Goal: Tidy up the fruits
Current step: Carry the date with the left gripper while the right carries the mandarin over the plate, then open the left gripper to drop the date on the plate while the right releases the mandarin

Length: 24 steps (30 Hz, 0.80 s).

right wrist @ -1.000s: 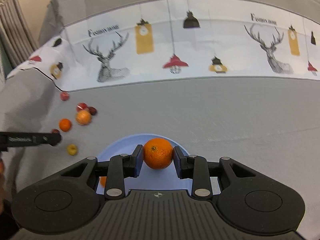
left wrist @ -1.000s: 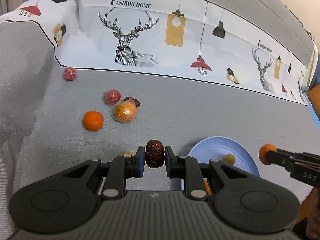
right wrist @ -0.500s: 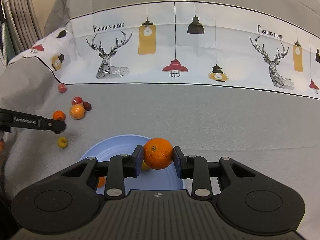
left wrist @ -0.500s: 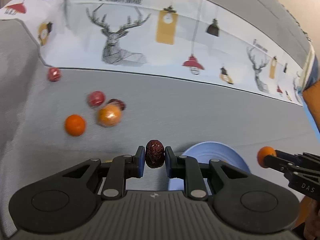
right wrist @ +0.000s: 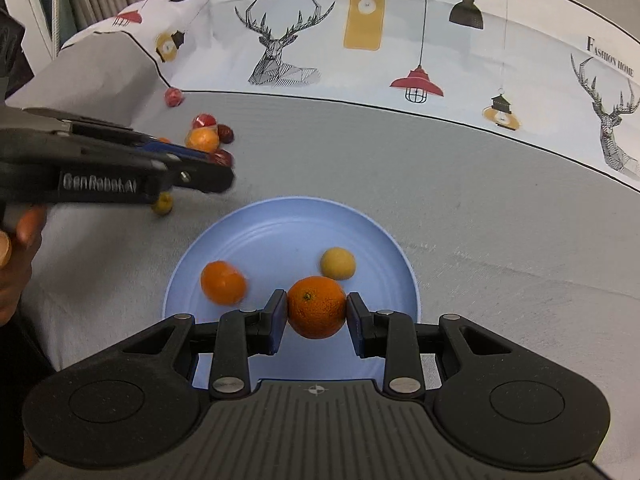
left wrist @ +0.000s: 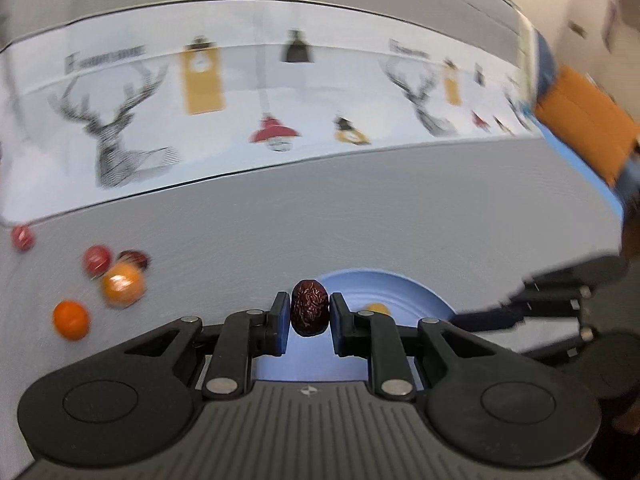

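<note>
Your right gripper [right wrist: 317, 316] holds the orange [right wrist: 317, 306] tightly between its fingers, directly over the lower part of the blue plate [right wrist: 280, 224], so it is the nearer one to drop. Your left gripper [left wrist: 309, 316] clamps a wrinkled red date [left wrist: 309, 307]; the plate lies just ahead of it, lower centre of the frame. Another orange [right wrist: 222, 282] and a yellow fruit [right wrist: 337, 263] already lie on the plate. You can read "GenRobot.AI" on the left gripper and "FASHION HOME" on the cloth [right wrist: 400, 168].
</note>
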{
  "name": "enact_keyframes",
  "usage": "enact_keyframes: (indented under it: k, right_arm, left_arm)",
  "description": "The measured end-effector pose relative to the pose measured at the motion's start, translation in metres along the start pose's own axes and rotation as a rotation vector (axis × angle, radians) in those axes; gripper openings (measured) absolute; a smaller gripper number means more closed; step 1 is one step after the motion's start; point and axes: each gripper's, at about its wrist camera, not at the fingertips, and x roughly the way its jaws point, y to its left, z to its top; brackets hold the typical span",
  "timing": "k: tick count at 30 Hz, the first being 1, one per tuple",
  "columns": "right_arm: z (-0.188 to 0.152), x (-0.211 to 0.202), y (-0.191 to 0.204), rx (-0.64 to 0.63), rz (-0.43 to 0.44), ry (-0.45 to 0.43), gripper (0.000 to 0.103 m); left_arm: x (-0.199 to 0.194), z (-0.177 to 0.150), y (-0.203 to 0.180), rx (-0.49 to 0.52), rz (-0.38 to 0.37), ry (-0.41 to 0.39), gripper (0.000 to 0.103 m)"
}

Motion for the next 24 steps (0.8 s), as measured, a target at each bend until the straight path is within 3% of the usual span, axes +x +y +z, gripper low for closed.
enact_keyframes:
  k: [5, 24]
  right_arm:
    - [-0.001, 0.003, -0.002, 0.004, -0.027, 0.021, 0.034]
    - [-0.003, 0.007, -0.005, 0.002, -0.054, 0.038, 0.034]
  left_arm:
    - [0.008, -0.005, -0.019, 0.098, -0.01, 0.014, 0.023]
    - [0.011, -0.006, -0.021, 0.128, -0.021, 0.006, 0.023]
